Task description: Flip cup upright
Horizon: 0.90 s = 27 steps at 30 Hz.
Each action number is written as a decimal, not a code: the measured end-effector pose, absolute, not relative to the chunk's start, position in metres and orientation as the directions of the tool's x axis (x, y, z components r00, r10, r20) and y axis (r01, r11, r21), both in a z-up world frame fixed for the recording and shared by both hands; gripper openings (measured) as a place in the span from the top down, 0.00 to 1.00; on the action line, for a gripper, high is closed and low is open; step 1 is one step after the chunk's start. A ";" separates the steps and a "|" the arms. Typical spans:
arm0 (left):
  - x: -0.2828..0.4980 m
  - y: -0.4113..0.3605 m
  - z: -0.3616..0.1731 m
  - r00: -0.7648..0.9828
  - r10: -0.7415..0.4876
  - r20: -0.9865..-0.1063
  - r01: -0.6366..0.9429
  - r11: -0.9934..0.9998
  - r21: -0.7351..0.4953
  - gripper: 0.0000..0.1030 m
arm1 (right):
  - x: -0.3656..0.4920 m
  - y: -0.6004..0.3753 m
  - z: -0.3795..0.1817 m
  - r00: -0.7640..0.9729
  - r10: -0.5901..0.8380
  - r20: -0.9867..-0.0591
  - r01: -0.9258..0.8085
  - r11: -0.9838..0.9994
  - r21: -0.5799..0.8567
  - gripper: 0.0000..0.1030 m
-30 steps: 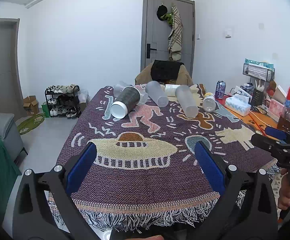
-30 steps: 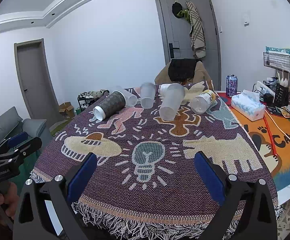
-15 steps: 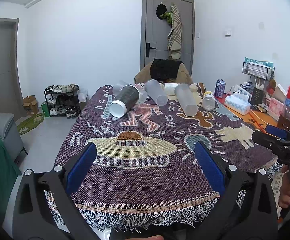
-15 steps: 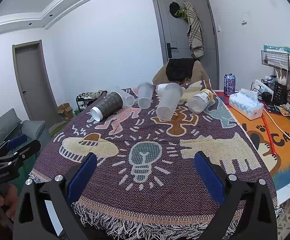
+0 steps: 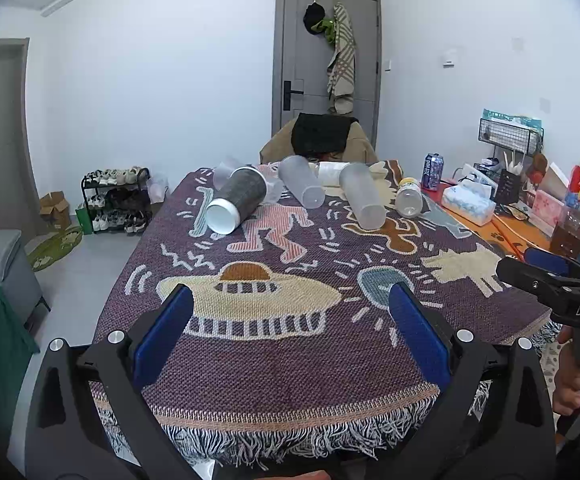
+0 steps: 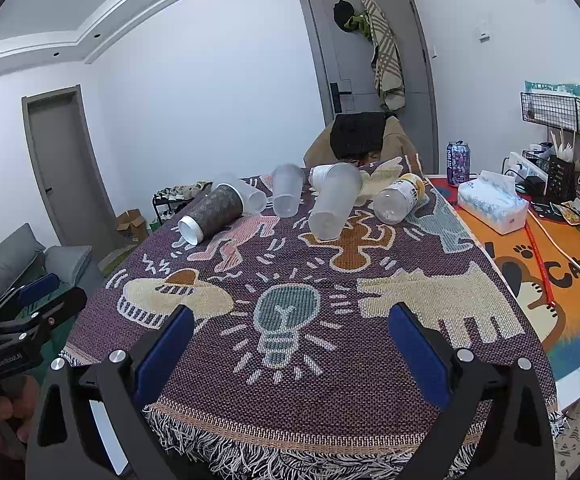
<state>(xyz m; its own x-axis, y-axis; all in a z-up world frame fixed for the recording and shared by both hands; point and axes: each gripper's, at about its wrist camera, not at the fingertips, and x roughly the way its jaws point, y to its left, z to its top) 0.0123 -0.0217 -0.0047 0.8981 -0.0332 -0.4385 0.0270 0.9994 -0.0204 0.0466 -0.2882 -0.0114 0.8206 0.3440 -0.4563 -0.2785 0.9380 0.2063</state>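
On the patterned blanket [image 6: 298, 320] lie seven drink containers on their sides: one dark cup [image 6: 214, 213] with a white rim, four frosted plastic cups [image 6: 332, 204], one white cup [image 6: 320, 175] and one clear bottle with a yellow cap [image 6: 400, 199]. Beside them stand one drinks can [image 6: 458, 163] and one tissue box [image 6: 492, 207]. Two grey doors [image 6: 370, 68] show.

Bright, even indoor light; soft shadows; sharp focus; strong fisheye bending, dark corners.

Frosted, seemingly plastic cup [image 6: 333, 205]; woven cloth [image 6: 314, 320]
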 end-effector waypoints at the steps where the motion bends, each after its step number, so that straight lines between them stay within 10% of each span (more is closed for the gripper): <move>1: 0.015 -0.023 -0.005 0.898 -0.035 -0.438 0.029 0.999 -0.021 0.05 | 0.048 -0.289 -0.011 0.820 0.346 -0.457 -0.280 0.937 0.208 0.07; 27: 0.128 -0.077 0.004 0.859 -0.157 -0.487 0.158 0.987 -0.039 0.05 | 0.154 -0.365 -0.006 0.832 0.295 -0.469 -0.106 0.915 0.388 0.07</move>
